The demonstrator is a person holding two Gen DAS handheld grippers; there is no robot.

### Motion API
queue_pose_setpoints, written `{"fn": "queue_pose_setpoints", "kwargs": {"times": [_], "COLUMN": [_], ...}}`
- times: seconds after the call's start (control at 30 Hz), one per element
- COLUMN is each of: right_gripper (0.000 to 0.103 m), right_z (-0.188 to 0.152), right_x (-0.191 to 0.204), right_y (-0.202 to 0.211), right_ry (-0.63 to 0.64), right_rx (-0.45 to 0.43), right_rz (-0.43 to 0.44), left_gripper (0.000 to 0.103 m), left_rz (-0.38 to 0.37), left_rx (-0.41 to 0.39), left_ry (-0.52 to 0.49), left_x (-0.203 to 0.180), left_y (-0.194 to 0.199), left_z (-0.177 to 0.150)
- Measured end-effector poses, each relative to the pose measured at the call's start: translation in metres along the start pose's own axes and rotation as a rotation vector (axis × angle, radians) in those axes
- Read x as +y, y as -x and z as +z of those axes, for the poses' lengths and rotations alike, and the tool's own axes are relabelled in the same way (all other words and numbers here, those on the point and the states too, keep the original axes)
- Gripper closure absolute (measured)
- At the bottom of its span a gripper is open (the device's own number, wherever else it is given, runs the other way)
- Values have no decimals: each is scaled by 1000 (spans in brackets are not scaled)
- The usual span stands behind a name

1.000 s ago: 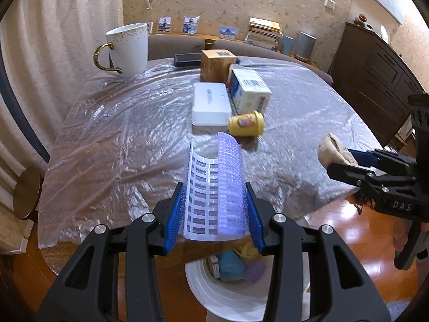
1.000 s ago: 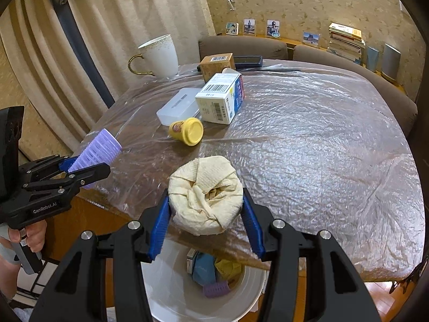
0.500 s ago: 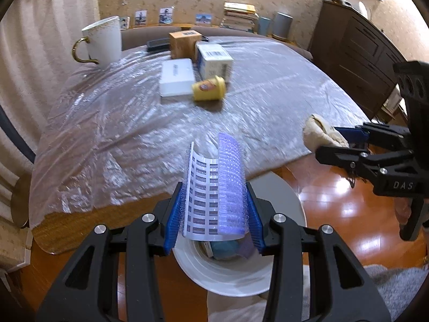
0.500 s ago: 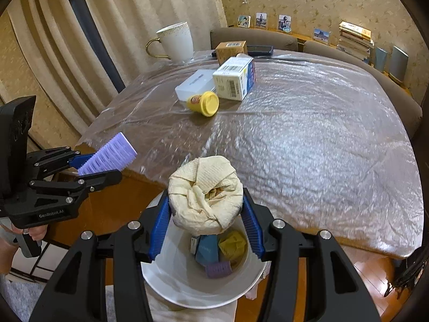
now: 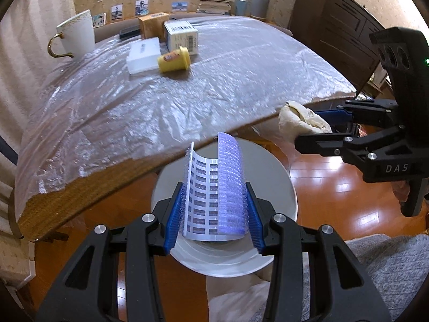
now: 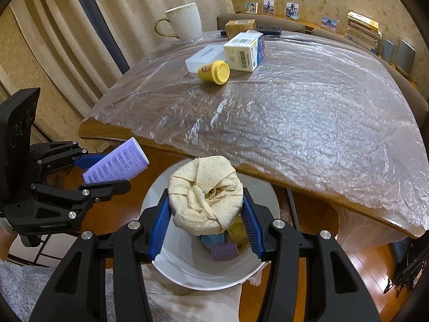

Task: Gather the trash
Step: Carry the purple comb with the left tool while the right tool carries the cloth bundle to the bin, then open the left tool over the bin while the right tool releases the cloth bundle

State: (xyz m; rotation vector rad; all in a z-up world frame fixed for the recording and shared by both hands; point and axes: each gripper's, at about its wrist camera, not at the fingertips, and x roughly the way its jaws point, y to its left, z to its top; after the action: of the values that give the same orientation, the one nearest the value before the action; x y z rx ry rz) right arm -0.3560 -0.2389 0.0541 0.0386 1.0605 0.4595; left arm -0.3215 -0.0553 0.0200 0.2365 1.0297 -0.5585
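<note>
My left gripper (image 5: 213,214) is shut on a purple hair roller (image 5: 217,196), held over the white trash bin (image 5: 278,177) on the floor by the table edge. The roller also shows in the right wrist view (image 6: 116,165). My right gripper (image 6: 206,220) is shut on a crumpled cream paper towel (image 6: 206,198), held over the same bin (image 6: 171,257). The bin holds a purple roller (image 6: 224,252) and blue and yellow scraps. The right gripper and the towel (image 5: 297,119) show at the right of the left wrist view.
The table (image 6: 295,107) has a clear plastic cover. On it are a yellow tub (image 6: 214,73), a white flat box (image 6: 205,57), a white and blue carton (image 6: 245,51), a brown box (image 6: 240,26) and a large white mug (image 6: 185,21). A grey rug (image 5: 388,268) lies on the wooden floor.
Both grippers have moved back off the table and down over the bin, each still holding its item. The bin now lies directly under both.
</note>
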Motion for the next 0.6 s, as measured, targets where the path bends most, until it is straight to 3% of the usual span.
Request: {"fn": "queue_pose_setpoints", "kwargs": {"times": [0.6], "right_gripper": [53], "right_z": [-29], "right_x": [-4], "right_y": [-35], "right_ry": [33], "right_rx": [71], "right_rz": [-36], "left_gripper": [59], "left_rz": [33], "left_rx": [109], "left_ry": [37], "left_x": [-1], "left_y": [-49], "left_z": [-20]}}
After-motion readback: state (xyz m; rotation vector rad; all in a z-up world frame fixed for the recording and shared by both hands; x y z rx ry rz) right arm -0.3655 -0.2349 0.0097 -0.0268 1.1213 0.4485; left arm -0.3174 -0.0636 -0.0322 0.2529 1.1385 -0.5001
